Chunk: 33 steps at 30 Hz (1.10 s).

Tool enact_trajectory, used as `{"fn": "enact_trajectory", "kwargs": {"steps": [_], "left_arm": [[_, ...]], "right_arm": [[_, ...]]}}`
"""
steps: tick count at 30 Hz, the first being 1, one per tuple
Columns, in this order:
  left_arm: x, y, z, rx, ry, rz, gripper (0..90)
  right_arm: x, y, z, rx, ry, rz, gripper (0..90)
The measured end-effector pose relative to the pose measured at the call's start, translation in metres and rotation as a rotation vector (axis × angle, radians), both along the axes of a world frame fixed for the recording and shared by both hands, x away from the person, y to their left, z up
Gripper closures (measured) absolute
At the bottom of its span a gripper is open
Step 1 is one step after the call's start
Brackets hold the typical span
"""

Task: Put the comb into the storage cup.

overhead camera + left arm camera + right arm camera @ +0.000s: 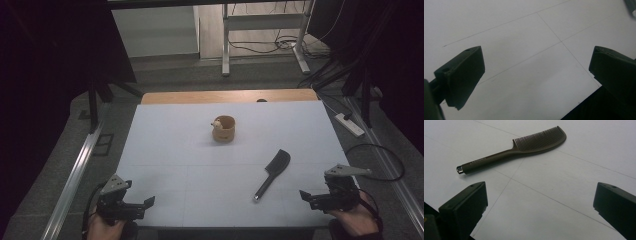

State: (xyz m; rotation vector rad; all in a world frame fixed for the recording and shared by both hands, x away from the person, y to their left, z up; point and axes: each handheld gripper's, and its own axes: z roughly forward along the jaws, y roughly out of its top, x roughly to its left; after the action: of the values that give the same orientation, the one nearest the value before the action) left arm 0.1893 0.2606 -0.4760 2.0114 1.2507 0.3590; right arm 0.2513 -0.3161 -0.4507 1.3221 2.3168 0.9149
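The dark comb [273, 173] lies flat on the white table [165, 150], right of centre and toward the near edge, handle end pointing near-left, toothed head pointing far-right. The right gripper [313, 199] hovers just near and right of it with its jaws spread wide and nothing between them; in the right gripper view the comb [516, 151] sits a little beyond the jaw tips. The left gripper [142, 206] waits at the near-left corner, jaws likewise apart and empty, bare table beneath it in its own view.

The comb looks like a light, stiff plastic piece — thin, lying low on the surface, likely smooth enough to slide rather than lift if pinched badly. The round handle, between the metal end cap [459, 169] and the start of the teeth, seems the best place to take hold; the fine teeth could flex or snag and are better left alone. Because it lies so flat, the jaws probably need to come down nearly to the tabletop, straddling the handle crosswise.

Room is generous — the small tan cup [223, 128] stands well apart toward the far middle, and open table surrounds the comb on all sides, though the near edge is close to the handle end
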Motion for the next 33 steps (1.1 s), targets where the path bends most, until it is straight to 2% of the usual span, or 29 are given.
{"fn": "enact_trajectory", "kwargs": {"steps": [28, 33], "left_arm": [[-0.0001, 0.0026, -0.0002, -0.025, -0.003, 0.002, 1.0], [0.0001, 0.0026, -0.0003, -0.025, -0.002, 0.003, 1.0]], "right_arm": [[-0.0002, 0.0019, 0.0001, -0.011, 0.006, 0.030, 0.5], [0.0000, 0.0042, 0.0013, -0.019, -0.026, 0.057, 0.2]]}}
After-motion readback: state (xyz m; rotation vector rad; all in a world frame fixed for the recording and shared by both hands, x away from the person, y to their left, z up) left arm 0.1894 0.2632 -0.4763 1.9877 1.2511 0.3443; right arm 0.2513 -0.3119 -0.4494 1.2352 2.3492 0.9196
